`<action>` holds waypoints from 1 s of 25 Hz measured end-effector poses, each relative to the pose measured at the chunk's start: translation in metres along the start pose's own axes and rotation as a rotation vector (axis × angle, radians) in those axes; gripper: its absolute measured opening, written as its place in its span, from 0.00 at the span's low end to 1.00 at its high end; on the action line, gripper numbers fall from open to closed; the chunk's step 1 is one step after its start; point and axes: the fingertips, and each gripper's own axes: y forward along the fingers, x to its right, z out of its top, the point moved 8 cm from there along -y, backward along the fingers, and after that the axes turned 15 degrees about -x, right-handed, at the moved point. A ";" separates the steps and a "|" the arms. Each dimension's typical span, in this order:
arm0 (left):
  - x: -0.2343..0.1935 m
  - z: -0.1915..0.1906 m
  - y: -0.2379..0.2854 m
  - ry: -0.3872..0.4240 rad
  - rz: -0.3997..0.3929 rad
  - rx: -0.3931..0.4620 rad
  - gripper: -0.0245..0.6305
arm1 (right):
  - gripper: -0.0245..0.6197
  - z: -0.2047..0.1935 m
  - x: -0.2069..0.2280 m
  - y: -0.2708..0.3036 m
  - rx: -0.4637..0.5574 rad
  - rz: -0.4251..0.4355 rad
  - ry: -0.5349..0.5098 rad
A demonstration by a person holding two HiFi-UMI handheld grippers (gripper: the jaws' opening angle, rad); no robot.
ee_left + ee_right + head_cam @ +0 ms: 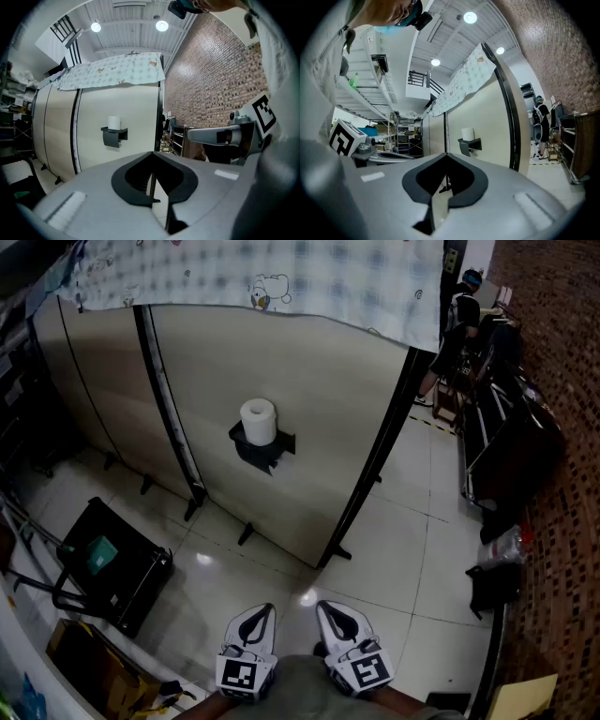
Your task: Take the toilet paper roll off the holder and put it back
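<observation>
Roll: the toilet paper roll (258, 421) stands upright on the black holder (264, 450), upper centre of the head view. The holder is fixed to a beige partition panel (328, 399).
Left gripper: the left gripper (262, 613) is at the bottom centre of the head view. Its jaws are pressed together with nothing between them, and it aims at the panel.
Right gripper: the right gripper (326, 607) is just beside the left one, its jaws likewise closed on nothing.
Progress: the roll sits on the holder and both grippers are well apart from it. I judge that lifting it off and setting it back both remain. The same picture would fit a finished task, and the frames alone cannot settle that.
Next need: the person must come up to the panel, and a gripper must spread before it can take the roll.
In the way: only bare tiled floor (394, 549) lies between the grippers and the panel. The panel's dark feet (246, 533) jut out low on the floor, which is a likely tripping point.
Around: a patterned cloth (281, 268) hangs over the panel's top. A black cart (117, 563) and a cardboard box (84, 657) sit lower left. A brick wall (558, 474) and dark furniture (506, 427) stand at right. A person (459, 320) stands upper right, well clear.
</observation>
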 end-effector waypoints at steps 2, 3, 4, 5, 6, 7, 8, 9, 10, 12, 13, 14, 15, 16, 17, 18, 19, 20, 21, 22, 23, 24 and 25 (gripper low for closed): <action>-0.014 0.001 -0.003 0.016 -0.003 0.016 0.04 | 0.04 0.003 -0.008 0.009 0.018 -0.014 0.002; -0.021 0.001 -0.004 0.021 -0.004 0.023 0.04 | 0.04 0.005 -0.013 0.013 0.024 -0.019 0.002; -0.027 0.000 -0.007 0.022 -0.004 0.028 0.05 | 0.04 0.006 -0.018 0.017 0.028 -0.023 0.001; -0.032 -0.001 -0.010 0.020 -0.003 0.032 0.05 | 0.04 0.007 -0.023 0.019 0.030 -0.026 -0.001; -0.037 -0.002 -0.013 0.017 -0.002 0.036 0.04 | 0.04 0.008 -0.027 0.021 0.031 -0.028 -0.004; -0.041 -0.003 -0.016 0.014 0.000 0.040 0.05 | 0.04 0.009 -0.032 0.023 0.033 -0.031 -0.007; -0.045 -0.004 -0.018 0.010 0.001 0.043 0.05 | 0.04 0.009 -0.036 0.024 0.034 -0.033 -0.010; -0.049 -0.005 -0.021 0.006 0.003 0.045 0.04 | 0.04 0.010 -0.039 0.025 0.033 -0.035 -0.014; -0.052 -0.006 -0.023 0.002 0.005 0.046 0.05 | 0.04 0.011 -0.041 0.026 0.031 -0.037 -0.018; -0.059 -0.007 -0.024 -0.009 0.011 0.047 0.05 | 0.04 0.013 -0.044 0.030 0.025 -0.039 -0.022; -0.062 -0.007 -0.024 -0.014 0.015 0.049 0.05 | 0.04 0.014 -0.044 0.033 0.023 -0.038 -0.024; -0.065 -0.008 -0.023 -0.020 0.020 0.049 0.05 | 0.04 0.015 -0.044 0.036 0.020 -0.037 -0.025; -0.068 -0.009 -0.022 -0.028 0.026 0.046 0.05 | 0.04 0.016 -0.043 0.040 0.018 -0.034 -0.024; -0.071 -0.010 -0.020 -0.035 0.032 0.039 0.05 | 0.04 0.017 -0.042 0.044 0.017 -0.029 -0.021; -0.074 -0.011 -0.017 -0.040 0.038 0.030 0.05 | 0.04 0.018 -0.041 0.048 0.016 -0.023 -0.016; -0.076 -0.011 -0.014 -0.044 0.046 0.022 0.04 | 0.04 0.018 -0.038 0.053 0.015 -0.015 -0.012; -0.079 -0.010 -0.011 -0.044 0.055 0.016 0.05 | 0.04 0.019 -0.035 0.059 0.014 -0.006 -0.010; -0.083 -0.008 -0.007 -0.043 0.069 0.014 0.04 | 0.04 0.021 -0.030 0.066 0.014 0.004 -0.010; -0.088 -0.005 -0.003 -0.041 0.086 0.013 0.05 | 0.04 0.022 -0.025 0.075 0.016 0.016 -0.011; -0.093 -0.002 0.002 -0.042 0.108 0.013 0.05 | 0.04 0.024 -0.020 0.085 0.020 0.031 -0.013; -0.099 0.002 0.006 -0.046 0.131 0.012 0.05 | 0.04 0.027 -0.014 0.095 0.027 0.047 -0.016; -0.105 0.006 0.011 -0.049 0.153 0.010 0.05 | 0.04 0.032 -0.008 0.105 0.036 0.062 -0.019; -0.111 0.010 0.018 -0.052 0.170 0.009 0.05 | 0.04 0.037 -0.002 0.114 0.046 0.074 -0.024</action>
